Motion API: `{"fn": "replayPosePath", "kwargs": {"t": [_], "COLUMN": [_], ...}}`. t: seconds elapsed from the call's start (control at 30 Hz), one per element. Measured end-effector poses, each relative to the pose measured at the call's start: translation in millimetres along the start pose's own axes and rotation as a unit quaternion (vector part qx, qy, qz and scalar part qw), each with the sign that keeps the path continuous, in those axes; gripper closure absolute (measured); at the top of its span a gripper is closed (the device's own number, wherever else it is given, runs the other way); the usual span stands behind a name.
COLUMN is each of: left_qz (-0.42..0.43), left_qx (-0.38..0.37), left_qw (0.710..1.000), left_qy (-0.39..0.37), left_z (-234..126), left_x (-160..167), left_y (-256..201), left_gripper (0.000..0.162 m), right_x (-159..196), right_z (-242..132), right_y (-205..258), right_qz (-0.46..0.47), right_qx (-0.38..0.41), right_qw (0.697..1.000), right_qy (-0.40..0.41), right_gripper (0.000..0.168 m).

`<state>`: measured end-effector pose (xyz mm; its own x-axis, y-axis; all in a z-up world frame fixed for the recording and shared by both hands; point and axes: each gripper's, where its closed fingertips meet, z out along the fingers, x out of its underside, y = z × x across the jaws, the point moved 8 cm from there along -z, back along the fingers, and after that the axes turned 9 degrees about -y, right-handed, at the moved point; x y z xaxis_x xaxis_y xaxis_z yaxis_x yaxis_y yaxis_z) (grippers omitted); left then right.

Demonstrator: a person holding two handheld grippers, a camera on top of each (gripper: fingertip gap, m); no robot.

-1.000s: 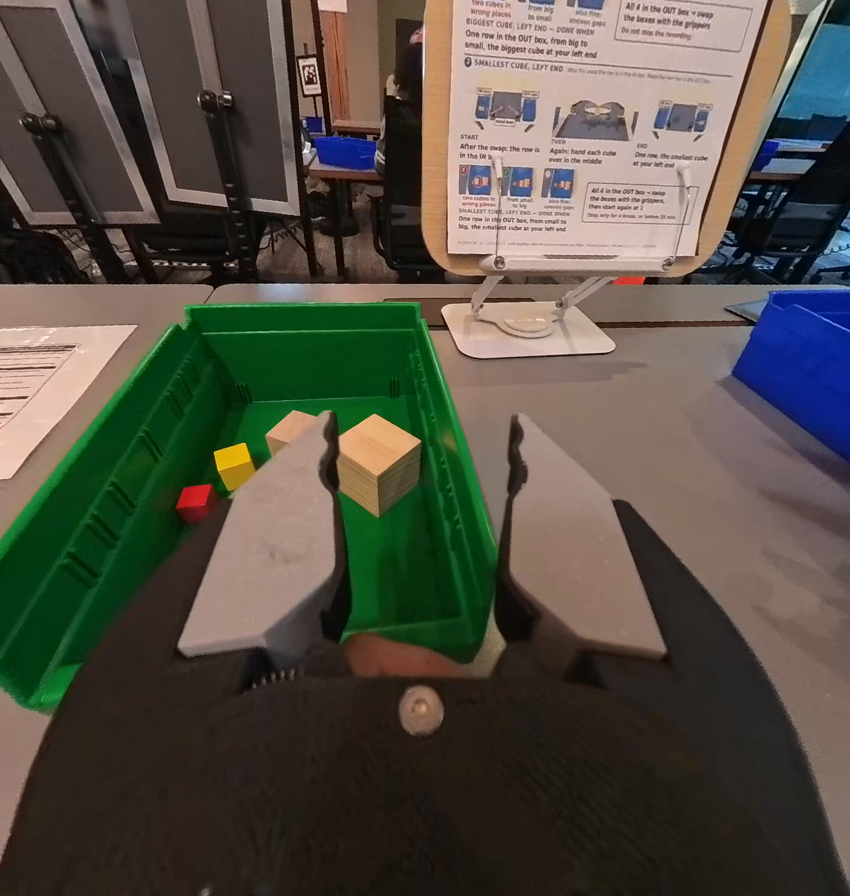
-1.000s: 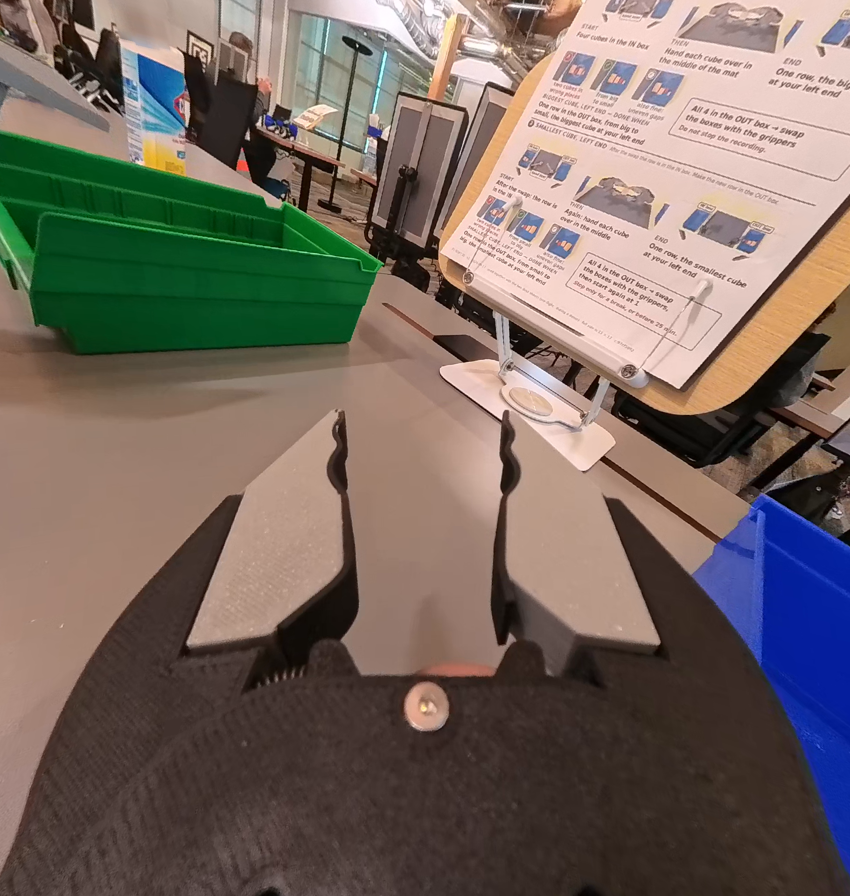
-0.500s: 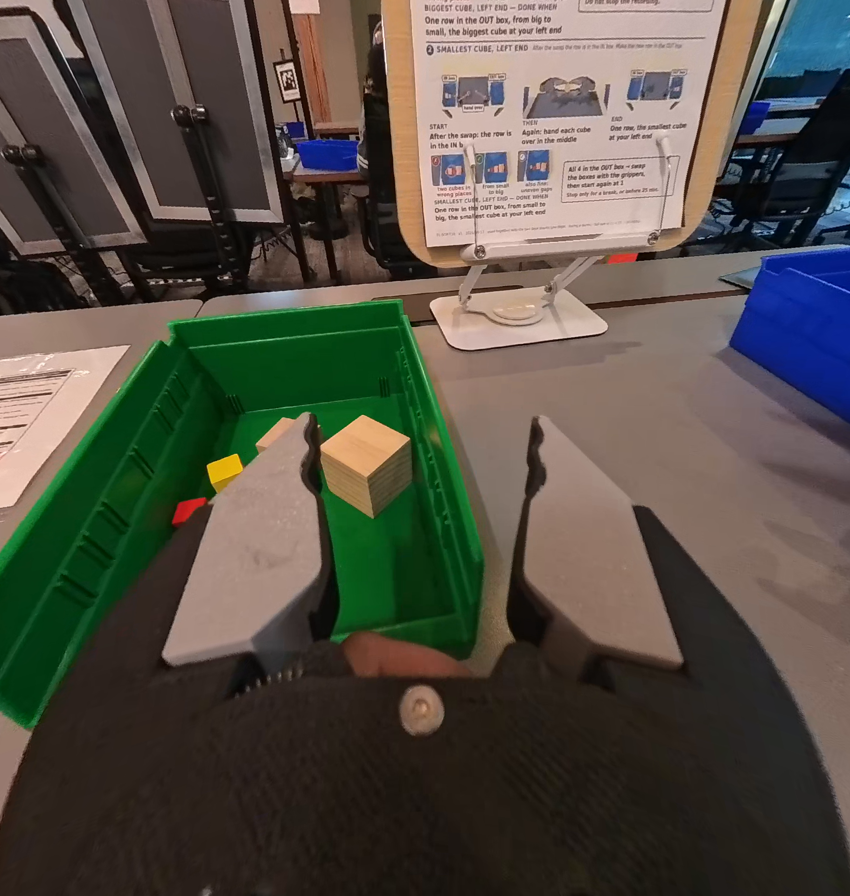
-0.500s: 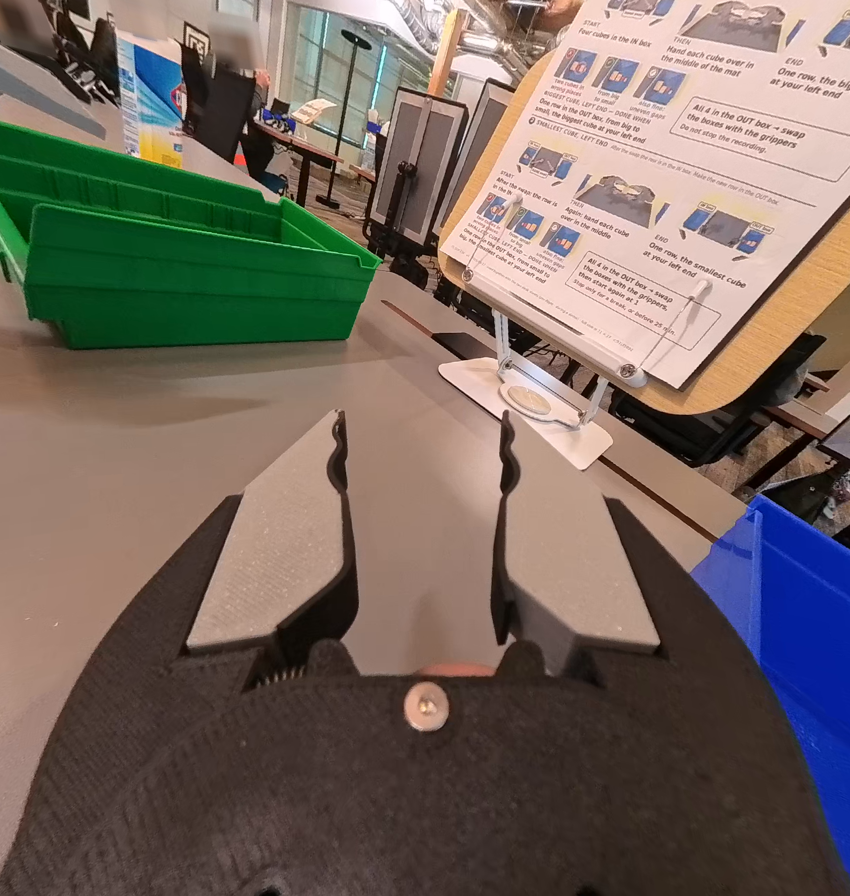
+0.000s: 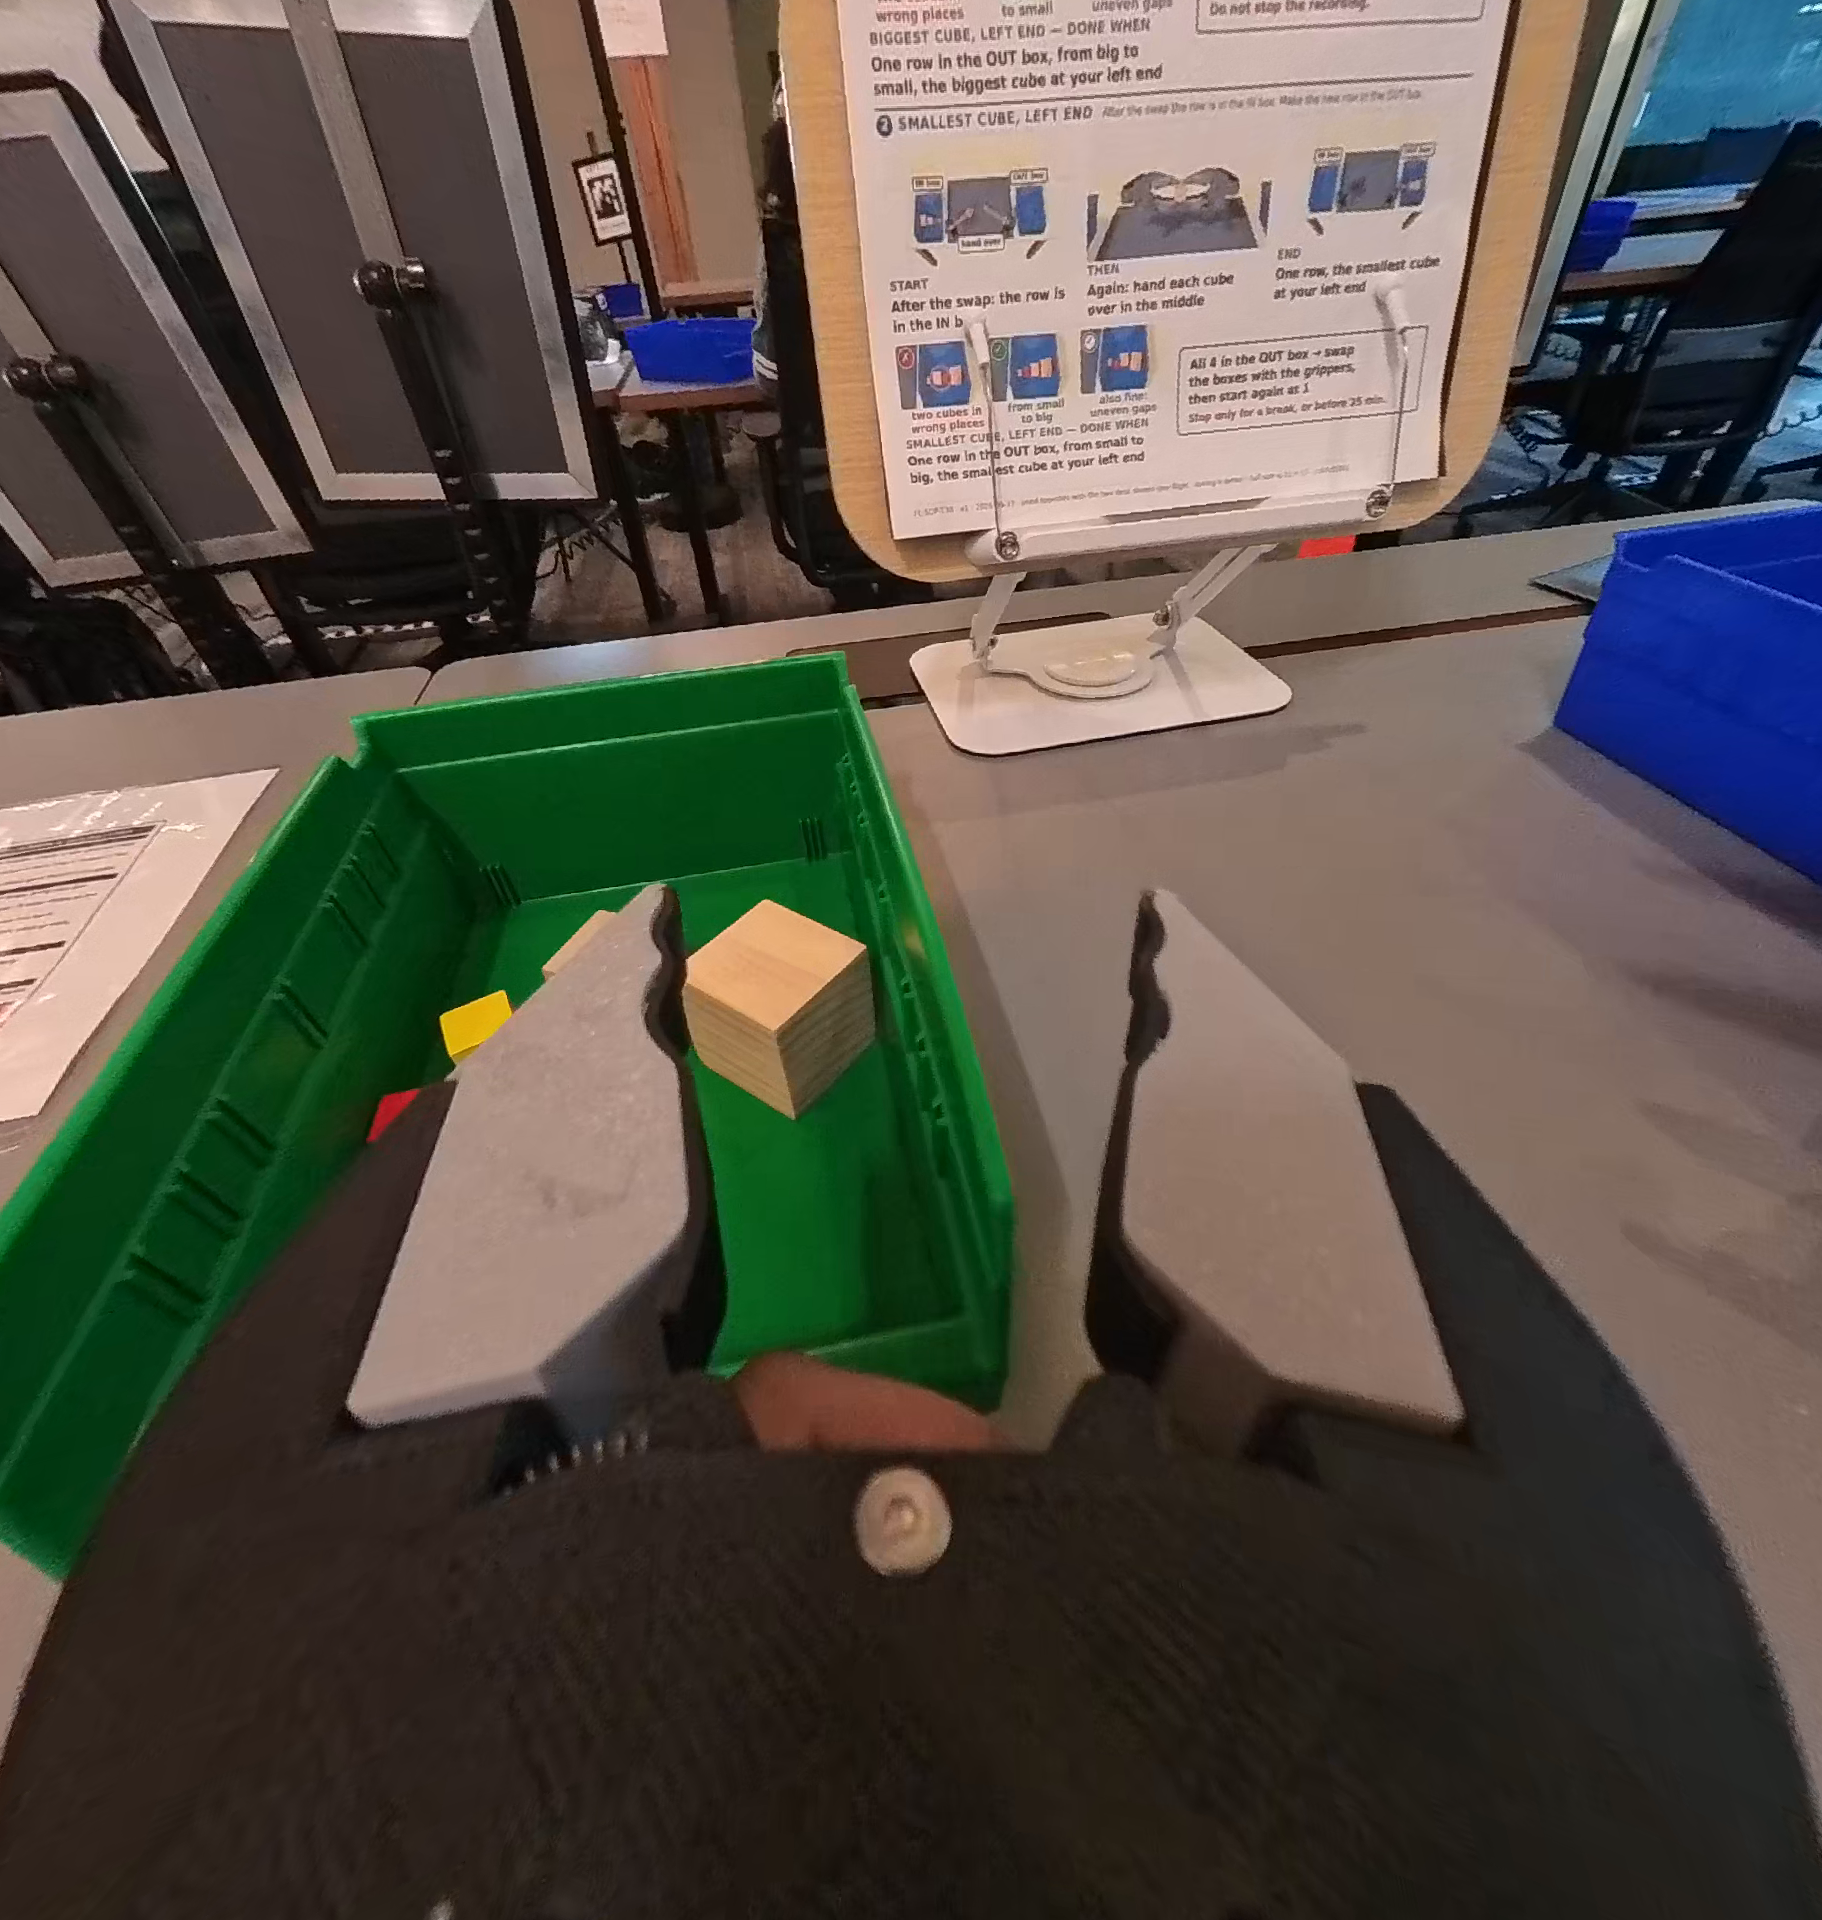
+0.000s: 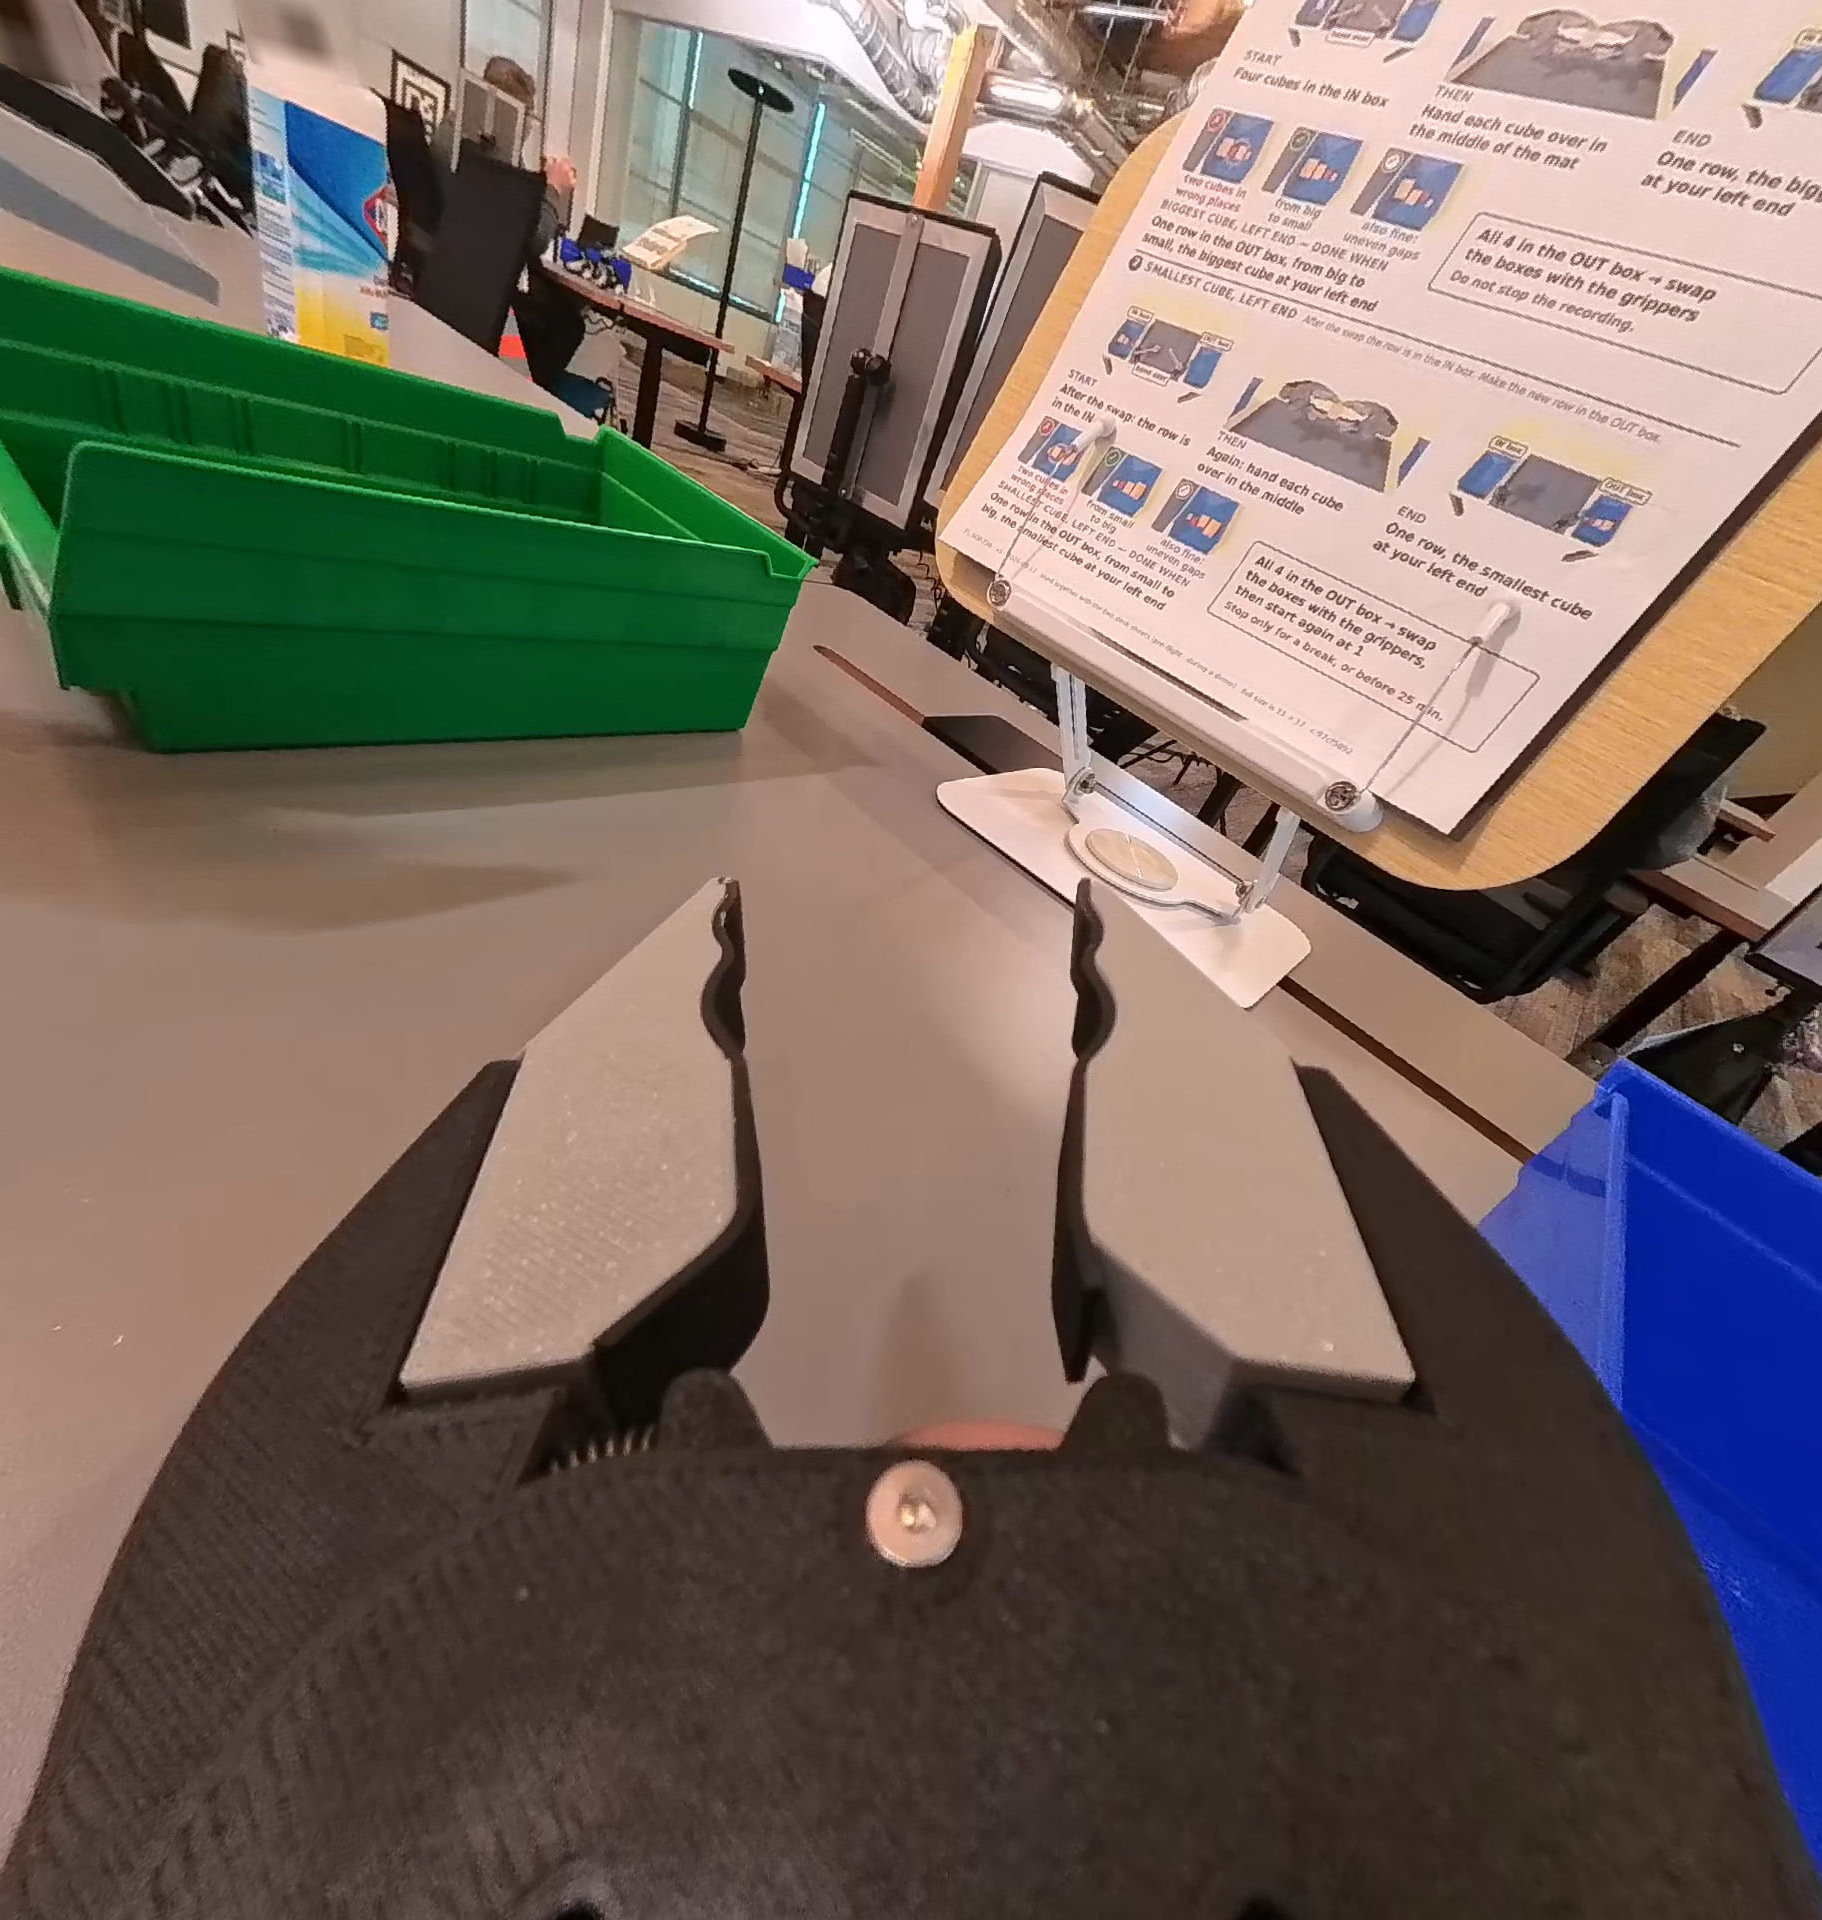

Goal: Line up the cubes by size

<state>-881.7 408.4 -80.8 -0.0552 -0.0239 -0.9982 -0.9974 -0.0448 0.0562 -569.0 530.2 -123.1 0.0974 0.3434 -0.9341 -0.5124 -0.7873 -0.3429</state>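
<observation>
A white stand (image 5: 1099,681) at the far side of the grey table (image 5: 1302,935) holds a tilted wooden board with an instruction sheet (image 5: 1156,270). A laminated paper (image 5: 45,935) lies flat at the far left. A blue bin (image 5: 1738,686) sits on the right; in the right wrist view its near wall (image 6: 1738,1351) is just beside the right gripper (image 6: 902,914).

The green bin (image 5: 138,1247) sits on the left, open-topped. Inside it are four cubes: a large wooden cube (image 5: 782,1003) toward the right wall, a smaller wooden cube (image 5: 580,940), a yellow cube (image 5: 474,1023) and a red cube (image 5: 393,1110) running toward the near left. The last three are partly hidden by the left finger of the left gripper (image 5: 902,914).

The left gripper hangs over the bin's near right corner, released and holding nothing, its right finger over bare table. The right gripper is also spread and unloaded, low over bare table between the two bins, with nothing between its fingers.
</observation>
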Motion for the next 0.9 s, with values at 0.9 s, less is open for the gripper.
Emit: {"fn": "replayPosePath", "kwargs": {"t": [0.9], "left_qz": [0.019], "left_qx": [0.004], "left_qw": [1.0], "left_qy": [-0.002], "left_z": [0.0], "left_x": [-0.2], "left_y": [-4.6], "left_gripper": [0.077], "right_x": [-0.3], "right_z": [0.0], "right_y": [-0.3], "right_qz": [-0.001], "right_qx": [0.001], "right_qw": [1.0], "right_qy": [0.0], "right_gripper": [0.107]}}
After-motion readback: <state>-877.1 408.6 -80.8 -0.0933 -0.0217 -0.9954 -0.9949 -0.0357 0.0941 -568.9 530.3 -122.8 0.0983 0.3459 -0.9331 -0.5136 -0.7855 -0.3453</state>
